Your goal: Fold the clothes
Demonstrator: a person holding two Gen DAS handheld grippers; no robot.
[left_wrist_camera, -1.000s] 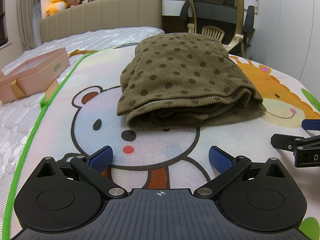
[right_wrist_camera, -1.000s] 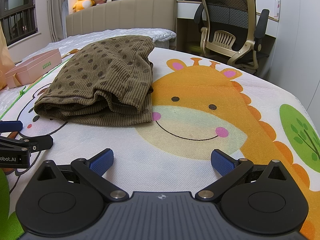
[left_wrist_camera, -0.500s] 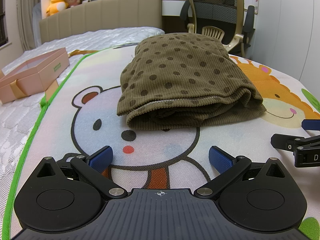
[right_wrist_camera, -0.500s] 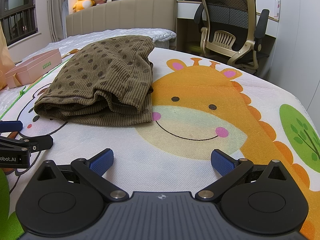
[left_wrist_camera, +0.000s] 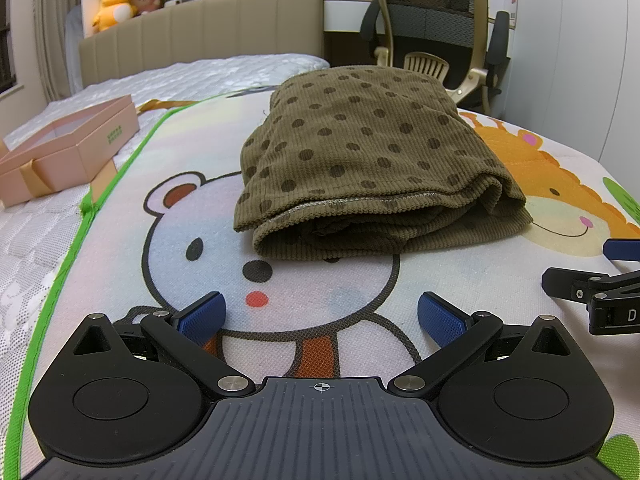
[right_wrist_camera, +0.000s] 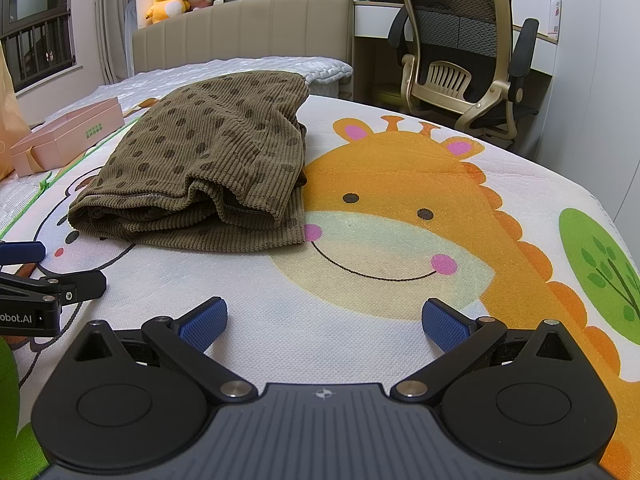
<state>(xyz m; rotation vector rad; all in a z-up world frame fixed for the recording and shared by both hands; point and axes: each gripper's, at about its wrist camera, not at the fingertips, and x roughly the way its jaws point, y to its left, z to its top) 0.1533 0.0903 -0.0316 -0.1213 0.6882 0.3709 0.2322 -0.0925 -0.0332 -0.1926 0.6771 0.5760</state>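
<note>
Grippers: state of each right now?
Left gripper: open, holding nothing.
Right gripper: open, holding nothing.

Your left wrist camera is sitting low over the play mat (left_wrist_camera: 132, 184), facing the headboard (left_wrist_camera: 200, 28). Your right one is looking the same way from alongside. Both are sharing the folded garment (left_wrist_camera: 360, 160) and office chair (right_wrist_camera: 460, 52).

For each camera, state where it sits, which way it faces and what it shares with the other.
Left wrist: on the left gripper, low over the mat, facing the folded brown garment; open jaws below, right gripper at right.
Right wrist: on the right gripper, facing the printed giraffe; open jaws below, left gripper at left.
Shared: garment, pink box, office chair.
</note>
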